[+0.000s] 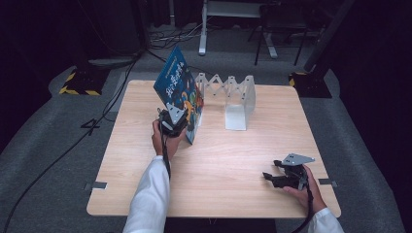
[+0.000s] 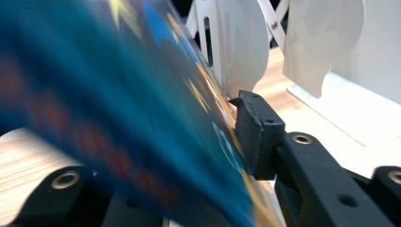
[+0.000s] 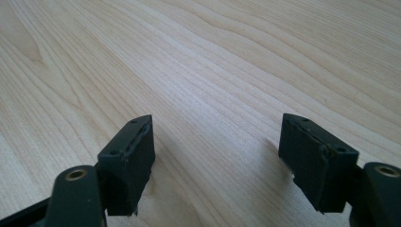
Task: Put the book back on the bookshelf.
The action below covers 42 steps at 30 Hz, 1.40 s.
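Glossy blue picture book [image 1: 179,85] tilted at white metal accordion rack's [image 1: 238,99] left end, between left gripper [image 1: 176,119] jaws, grip uncertain. Right gripper [image 1: 278,175] spread, near right on pale wood-grain table [image 1: 233,160].

The book [image 1: 179,87] is a thin, large picture book with a deep blue cover carrying yellow stars, orange patches and pale lettering along its top edge. It stands on its lower edge on the table's far left part, tilted so its top leans left and away from the white rack [image 1: 233,99], whose leftmost divider is just beside its lower right corner. In the left gripper view the cover [image 2: 142,118] fills the left as a blurred blue slope, with the rack's white plates [image 2: 246,42] close behind.
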{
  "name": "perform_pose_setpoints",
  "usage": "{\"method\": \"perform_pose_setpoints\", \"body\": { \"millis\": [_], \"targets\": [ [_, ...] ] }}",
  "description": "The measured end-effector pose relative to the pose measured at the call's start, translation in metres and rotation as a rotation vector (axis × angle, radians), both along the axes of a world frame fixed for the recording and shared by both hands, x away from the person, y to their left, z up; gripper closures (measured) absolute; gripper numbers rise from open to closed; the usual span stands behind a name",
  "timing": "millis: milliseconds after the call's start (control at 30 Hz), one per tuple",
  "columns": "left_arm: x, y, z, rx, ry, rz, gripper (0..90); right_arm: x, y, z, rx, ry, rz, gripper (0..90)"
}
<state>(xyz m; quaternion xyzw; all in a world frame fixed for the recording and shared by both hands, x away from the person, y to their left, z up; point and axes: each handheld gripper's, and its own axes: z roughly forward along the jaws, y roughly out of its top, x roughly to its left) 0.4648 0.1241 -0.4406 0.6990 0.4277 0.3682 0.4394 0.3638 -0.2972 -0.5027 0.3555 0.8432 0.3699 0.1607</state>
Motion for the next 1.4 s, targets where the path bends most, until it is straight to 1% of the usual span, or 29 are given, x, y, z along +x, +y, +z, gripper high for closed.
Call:
{"method": "perform_pose_setpoints", "body": {
  "millis": [67, 167, 200, 233, 267, 500, 633, 767, 933, 1000, 1167, 1400],
  "targets": [
    [0.0, 0.001, 0.002, 0.0, 0.007, 0.004, 61.4, 0.0, 0.0, 0.0, 0.0, 0.0, -0.001, 28.1],
    [0.0, 0.003, 0.004, 0.01, 0.01, 0.002, 62.6, 0.0, 0.0, 0.0, 0.001, 0.001, 0.0, 28.0],
    [0.0, 0.003, 0.004, 0.016, 0.021, 0.0, 62.3, 0.0, 0.0, 0.0, 0.001, 0.001, 0.0, 28.0],
    [0.001, 0.003, 0.004, 0.014, 0.021, 0.005, 61.6, 0.0, 0.0, 0.0, 0.002, 0.002, 0.0, 28.0],
    [0.001, 0.005, 0.003, 0.006, 0.02, 0.0, 61.7, 0.0, 0.0, 0.0, 0.002, 0.002, 0.0, 28.0],
    [0.0, 0.004, 0.004, 0.02, 0.019, 0.001, 61.3, 0.0, 0.0, 0.0, 0.002, 0.002, 0.001, 28.0],
    [-0.003, 0.007, 0.008, 0.02, 0.015, -0.002, 60.5, 0.0, 0.0, 0.0, 0.001, 0.001, -0.001, 28.1],
    [-0.007, 0.011, 0.011, 0.044, 0.022, -0.027, 59.8, 0.0, 0.0, 0.0, -0.001, 0.002, 0.001, 28.0],
    [-0.012, 0.015, 0.014, 0.045, 0.025, -0.046, 58.9, 0.0, 0.0, 0.0, -0.002, 0.004, 0.004, 28.0],
    [-0.014, 0.018, 0.015, 0.056, 0.029, -0.062, 58.5, 0.0, 0.0, 0.0, -0.003, 0.006, 0.007, 28.0],
    [-0.021, 0.024, 0.017, 0.064, 0.039, -0.102, 57.1, -0.001, 0.0, 0.001, -0.008, 0.008, 0.017, 27.5],
    [-0.027, 0.03, 0.021, 0.082, 0.045, -0.132, 56.0, -0.001, 0.001, 0.002, -0.015, 0.013, 0.015, 27.1]
  ]
}}
